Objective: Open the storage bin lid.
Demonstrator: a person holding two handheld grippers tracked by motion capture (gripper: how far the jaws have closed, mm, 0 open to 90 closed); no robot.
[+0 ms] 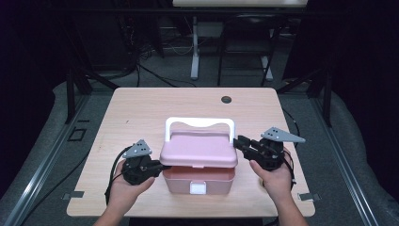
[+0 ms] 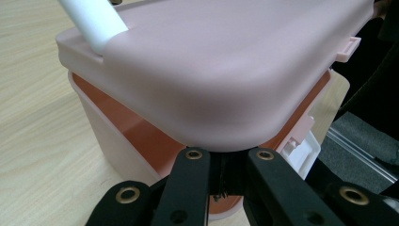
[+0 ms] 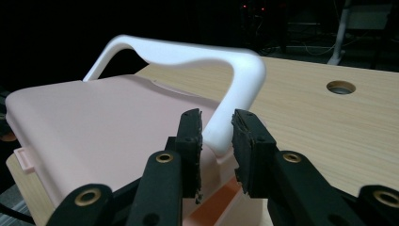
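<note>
Evenly lit table (image 1: 141,108), dark surroundings, soft shadows, close foreground blur

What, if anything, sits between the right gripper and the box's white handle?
Nothing visible. The right gripper has its jaws open astride the white handle where it meets the pink lid; no other object lies between.

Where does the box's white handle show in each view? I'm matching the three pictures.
High view: white handle arches behind the pink lid, mid-table.
Left gripper view: one end of it at top left, meeting the lid's corner.
Right gripper view: it arches across the upper middle.
Shared landmark: the pink lid.
</note>
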